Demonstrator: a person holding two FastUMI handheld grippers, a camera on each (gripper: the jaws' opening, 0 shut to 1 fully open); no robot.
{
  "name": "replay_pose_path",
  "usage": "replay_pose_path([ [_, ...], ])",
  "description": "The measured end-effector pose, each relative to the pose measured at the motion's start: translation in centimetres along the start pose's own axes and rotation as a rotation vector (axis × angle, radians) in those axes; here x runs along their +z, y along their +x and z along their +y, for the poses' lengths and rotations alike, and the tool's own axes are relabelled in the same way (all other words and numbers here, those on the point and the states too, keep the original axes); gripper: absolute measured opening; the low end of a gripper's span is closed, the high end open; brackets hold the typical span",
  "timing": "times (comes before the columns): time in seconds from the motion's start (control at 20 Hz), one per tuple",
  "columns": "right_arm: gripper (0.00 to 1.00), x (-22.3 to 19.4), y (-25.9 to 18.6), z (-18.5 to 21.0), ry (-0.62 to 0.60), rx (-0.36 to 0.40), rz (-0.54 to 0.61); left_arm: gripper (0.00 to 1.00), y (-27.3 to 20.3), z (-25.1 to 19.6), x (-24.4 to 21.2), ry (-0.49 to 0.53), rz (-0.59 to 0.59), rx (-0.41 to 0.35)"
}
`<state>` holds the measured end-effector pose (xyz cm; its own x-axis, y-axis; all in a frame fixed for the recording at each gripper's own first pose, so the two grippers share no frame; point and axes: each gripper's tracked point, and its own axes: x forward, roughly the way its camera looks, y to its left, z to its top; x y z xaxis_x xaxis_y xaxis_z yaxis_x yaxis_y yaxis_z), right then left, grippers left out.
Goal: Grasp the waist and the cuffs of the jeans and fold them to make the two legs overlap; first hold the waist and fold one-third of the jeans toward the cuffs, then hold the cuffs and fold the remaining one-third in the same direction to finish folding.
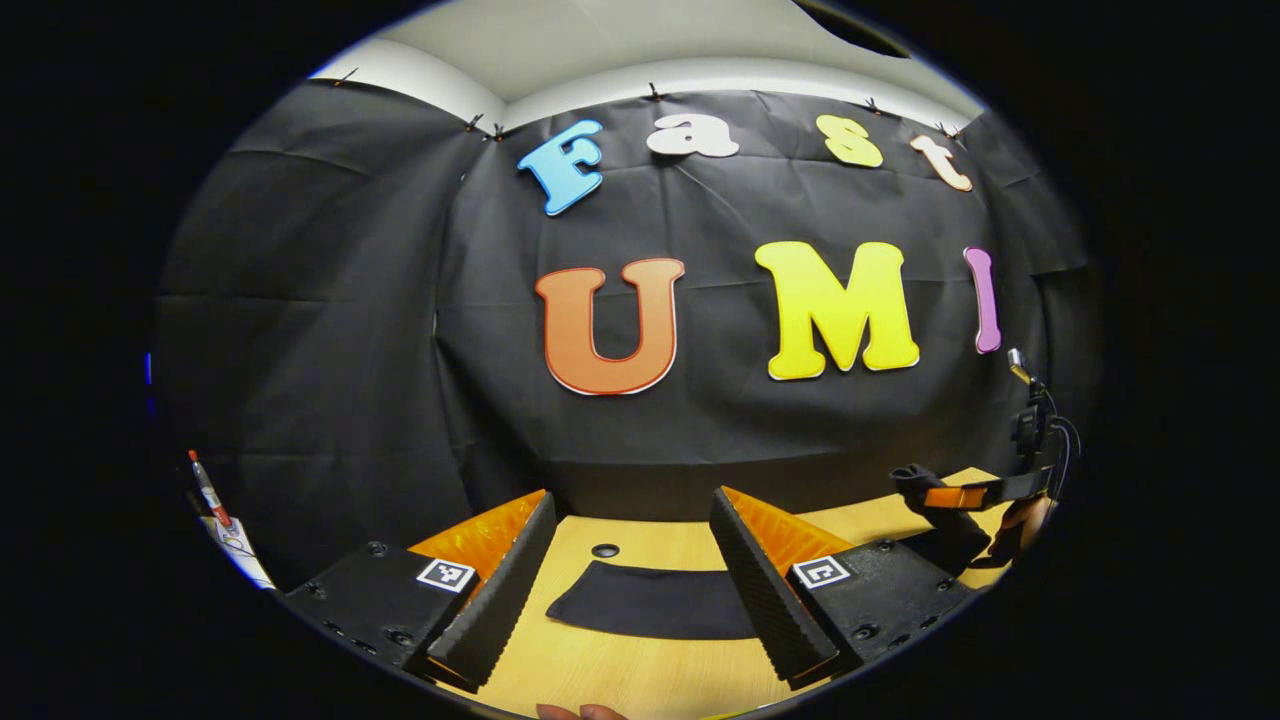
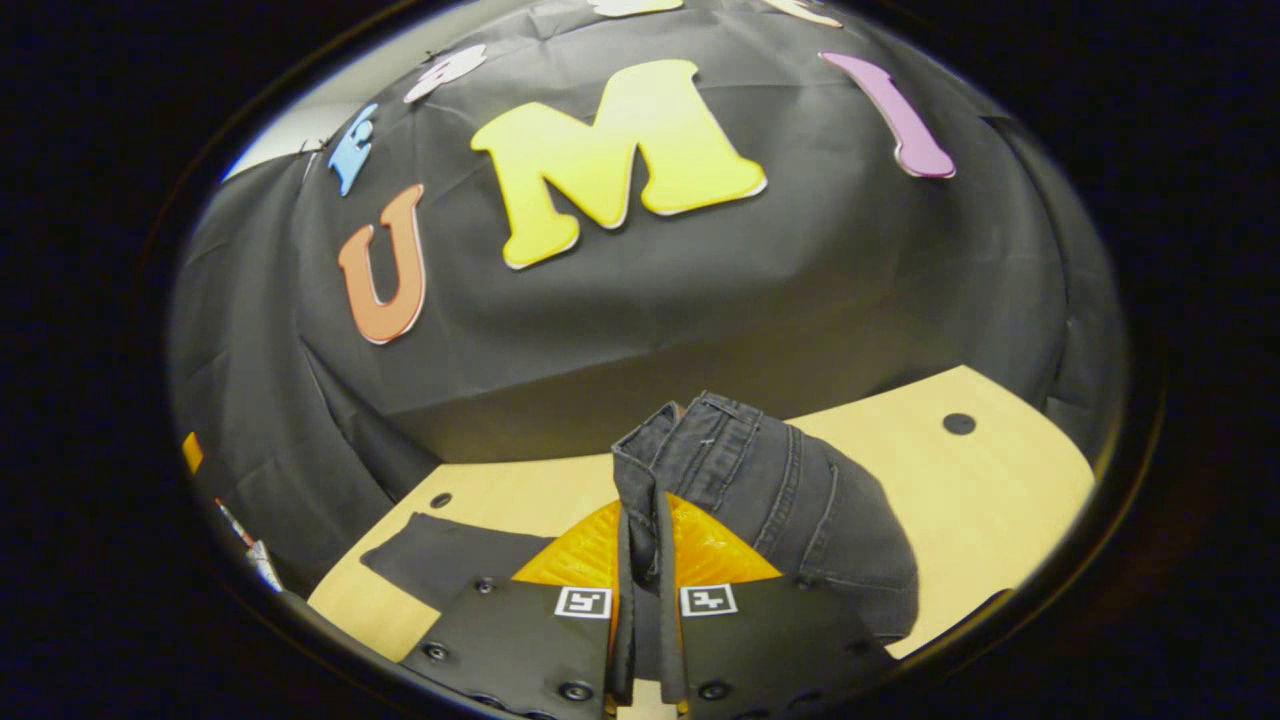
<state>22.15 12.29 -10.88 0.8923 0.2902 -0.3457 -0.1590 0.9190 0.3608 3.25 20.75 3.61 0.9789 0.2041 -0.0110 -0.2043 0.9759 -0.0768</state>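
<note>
Right gripper (image 2: 645, 520): fingers together, clamped on the waistband of the jeans (image 2: 780, 500), which it holds lifted off the table (image 2: 1000, 470). Left gripper (image 1: 632, 575): fingers wide apart, empty, hovering low over the cuff end (image 1: 650, 600), which lies flat on the table. Step, by my reading: securing both ends for the leg-overlap fold. Close the left gripper on the cuff hem before lifting; keep tension even. Long axis appears to run across the table, waist at the right, cuffs at the left

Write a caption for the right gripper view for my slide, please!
The right gripper pinches the waist of dark jeans above a wooden table.
</note>
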Motion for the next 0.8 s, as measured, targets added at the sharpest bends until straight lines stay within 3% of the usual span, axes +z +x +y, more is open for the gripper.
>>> replay_pose_path([
  [0.05,0.14,-1.0,0.8,0.9,-0.006,0.008,0.019,0.94,-0.1,0.4,-0.2,0.0,0.006,0.008],
  [0.1,0.06,-2.2,1.5,2.0,-0.013,0.015,0.037,0.99,-0.1,1.0,-0.4,0.004,0.011,0.016],
  [0.15,0.11,-3.3,2.1,2.8,-0.021,0.022,0.056,0.99,-0.1,1.4,-0.5,0.005,0.014,0.023],
  [0.25,0.06,-5.9,3.4,4.2,-0.035,0.026,0.102,1.0,-0.1,2.3,-1.0,0.005,0.021,0.034],
  [0.3,0.11,-7.4,3.9,5.0,-0.043,0.026,0.124,1.0,0.0,2.8,-1.2,0.003,0.026,0.041],
  [0.4,0.11,-10.6,5.3,6.0,-0.072,0.019,0.177,1.0,-0.1,3.6,-1.7,-0.008,0.037,0.053],
  [0.45,0.06,-11.8,5.6,6.3,-0.089,0.014,0.196,1.0,0.0,4.0,-1.9,-0.013,0.045,0.06],
  [0.55,0.15,-13.2,6.1,6.5,-0.11,0.009,0.223,1.0,0.1,4.3,-2.2,-0.024,0.05,0.067],
  [0.6,0.11,-13.8,6.3,6.7,-0.114,0.006,0.232,1.0,0.1,4.6,-2.4,-0.026,0.054,0.069],
  [0.8,0.11,-15.4,7.1,6.9,-0.144,-0.022,0.251,0.99,0.6,4.8,-3.1,-0.047,0.067,0.071],
])
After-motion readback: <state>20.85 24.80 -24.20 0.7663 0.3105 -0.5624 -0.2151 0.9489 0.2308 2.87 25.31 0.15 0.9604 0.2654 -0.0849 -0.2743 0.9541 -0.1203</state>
